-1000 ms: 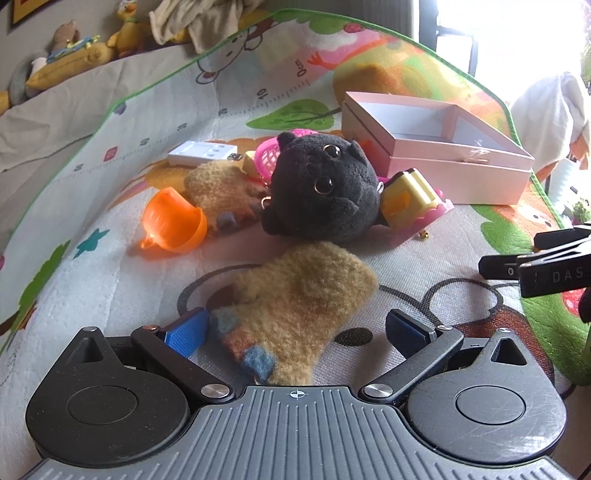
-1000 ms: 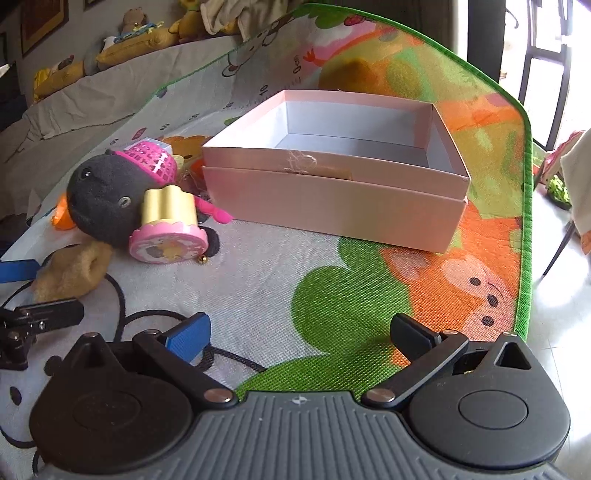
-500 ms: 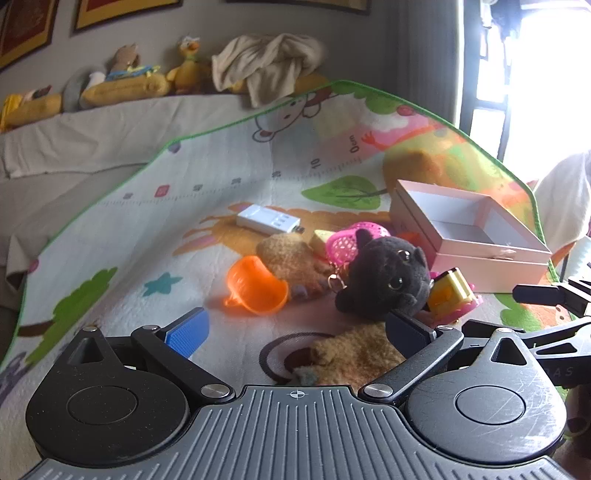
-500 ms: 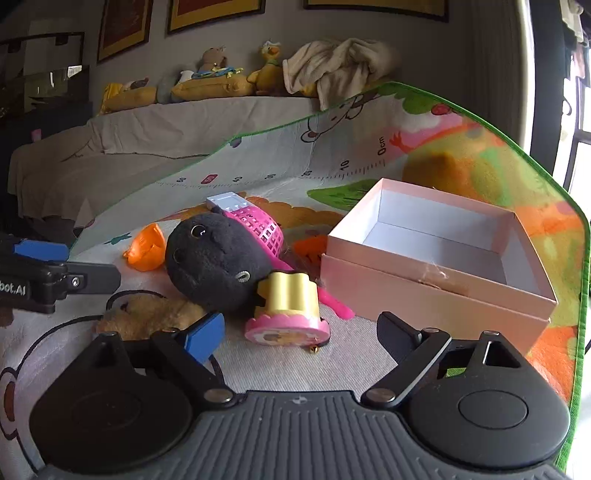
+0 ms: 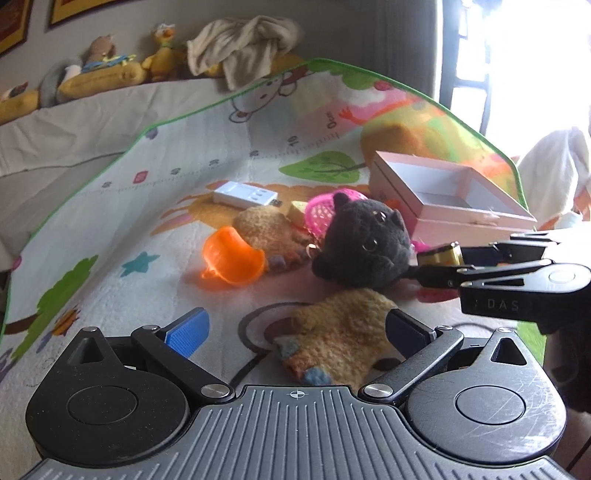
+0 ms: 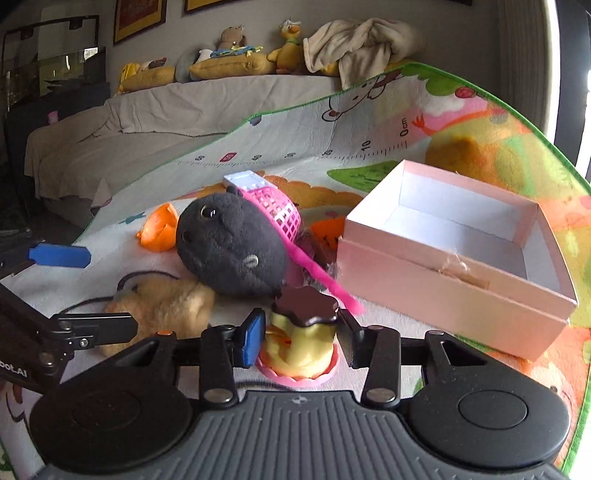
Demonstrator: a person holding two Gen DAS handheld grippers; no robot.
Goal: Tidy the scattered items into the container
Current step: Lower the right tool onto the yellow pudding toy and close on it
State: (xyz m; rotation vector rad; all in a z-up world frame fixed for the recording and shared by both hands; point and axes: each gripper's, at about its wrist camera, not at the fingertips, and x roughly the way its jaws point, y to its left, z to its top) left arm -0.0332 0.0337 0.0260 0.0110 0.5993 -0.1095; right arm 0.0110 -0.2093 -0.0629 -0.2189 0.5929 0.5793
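Right gripper (image 6: 301, 341) just closed, clenched on a toy pudding (image 6: 301, 345) beside the pink box (image 6: 443, 291) on the play mat (image 6: 295, 147), left gripper (image 5: 295, 332) released, jaws spread over a tan mitten (image 5: 340, 332), black plush (image 6: 229, 247) nearby

a colourful play mat (image 5: 110, 236) printed with cartoon animals and a ruler scale covers the floor, its far end propped against a grey-covered sofa (image 6: 155, 122). soft toys (image 6: 229, 59) and a crumpled cloth (image 6: 354, 40) line the sofa's top. framed pictures (image 6: 138, 16) hang on the grey wall; bright daylight floods in at right.
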